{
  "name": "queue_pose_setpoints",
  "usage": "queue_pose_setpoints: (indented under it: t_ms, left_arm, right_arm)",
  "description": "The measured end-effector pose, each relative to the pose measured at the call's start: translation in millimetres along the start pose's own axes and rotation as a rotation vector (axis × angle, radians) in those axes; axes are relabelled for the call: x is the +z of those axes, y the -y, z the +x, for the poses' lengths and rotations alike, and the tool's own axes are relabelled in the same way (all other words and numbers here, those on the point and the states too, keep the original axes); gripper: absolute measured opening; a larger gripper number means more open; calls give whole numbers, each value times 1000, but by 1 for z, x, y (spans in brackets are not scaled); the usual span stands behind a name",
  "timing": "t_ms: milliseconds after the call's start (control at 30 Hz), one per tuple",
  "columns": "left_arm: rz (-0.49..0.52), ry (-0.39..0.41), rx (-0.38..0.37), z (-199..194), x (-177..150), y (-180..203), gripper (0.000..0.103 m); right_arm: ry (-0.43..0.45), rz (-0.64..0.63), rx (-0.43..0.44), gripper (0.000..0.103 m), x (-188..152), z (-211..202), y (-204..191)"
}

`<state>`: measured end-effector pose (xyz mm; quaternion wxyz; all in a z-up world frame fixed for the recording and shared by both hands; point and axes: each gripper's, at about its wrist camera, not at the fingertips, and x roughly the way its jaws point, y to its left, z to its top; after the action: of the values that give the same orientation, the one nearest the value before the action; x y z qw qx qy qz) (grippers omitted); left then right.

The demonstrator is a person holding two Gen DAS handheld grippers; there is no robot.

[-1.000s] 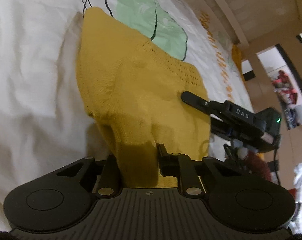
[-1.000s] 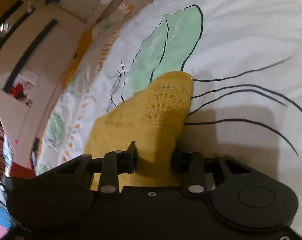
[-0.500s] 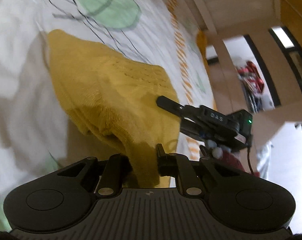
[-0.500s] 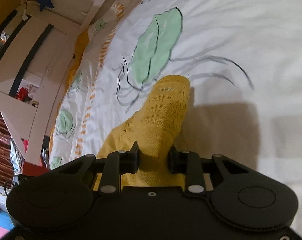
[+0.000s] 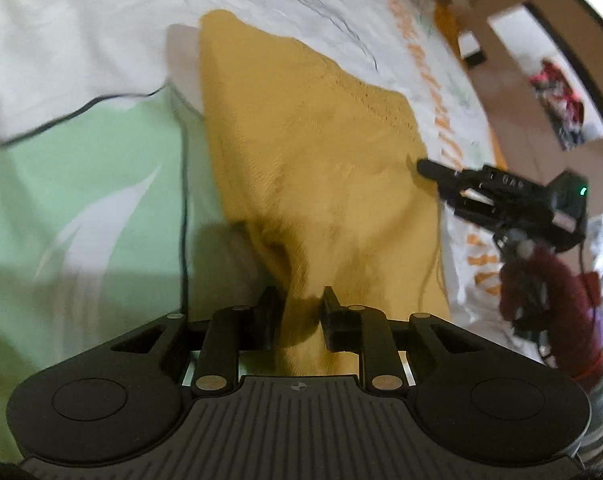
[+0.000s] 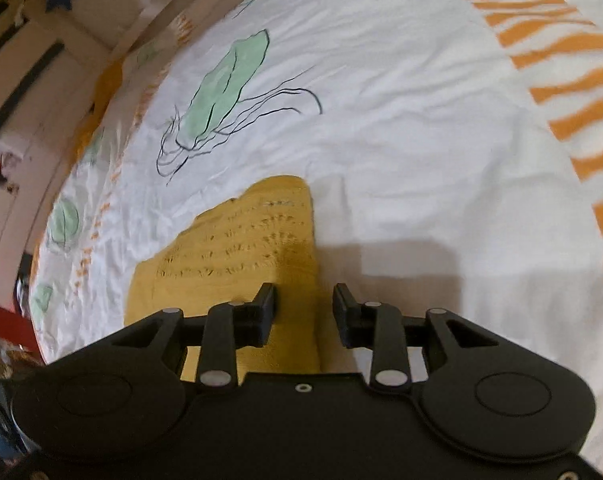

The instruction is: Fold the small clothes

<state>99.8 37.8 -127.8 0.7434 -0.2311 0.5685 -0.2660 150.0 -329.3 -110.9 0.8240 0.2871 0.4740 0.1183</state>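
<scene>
Moved since half a second ago: both grippers now sit lower and flatter over the bed, and the yellow knit garment (image 5: 321, 152) lies more spread out than before; the right gripper's fingers have parted slightly.

Left gripper (image 5: 299, 312): fingers clenched on a bunched fold of the yellow knit garment, cloth pinched between the pads and rising in a ridge away from them.

Right gripper (image 6: 303, 312): fingers set apart, with the garment's edge (image 6: 261, 240) lying between them against the left finger; a gap shows beside the right finger, so the cloth looks released. In the left wrist view this gripper (image 5: 425, 168) touches the far corner of the garment, with the maroon-sleeved hand (image 5: 541, 280) behind it.

Yellow knit garment: folded, lying on the bed, openwork rows visible near one edge.

Bedsheet (image 6: 421, 120): white, wrinkled, printed with green leaf shapes (image 6: 225, 88), black line drawings and orange stripes (image 6: 573, 80).

Bed rail (image 6: 81, 92): pale wood, beyond the sheet.
</scene>
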Motion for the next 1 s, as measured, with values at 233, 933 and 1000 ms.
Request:
queue_pose_setpoints:
  t_ms: [233,933,1000]
  left_arm:
    - [68,201,177,-30,-16,22,33]
    - [267,426,495,-3,49,81,83]
    - [272,417,526,6,57,78,84]
  right_arm:
    - [97,-29,-21,54,-13,-19,-5]
    - [220,-262,-137,103,-24,-13,-46]
    - [209,-277,-154,103,-20,-4,-48]
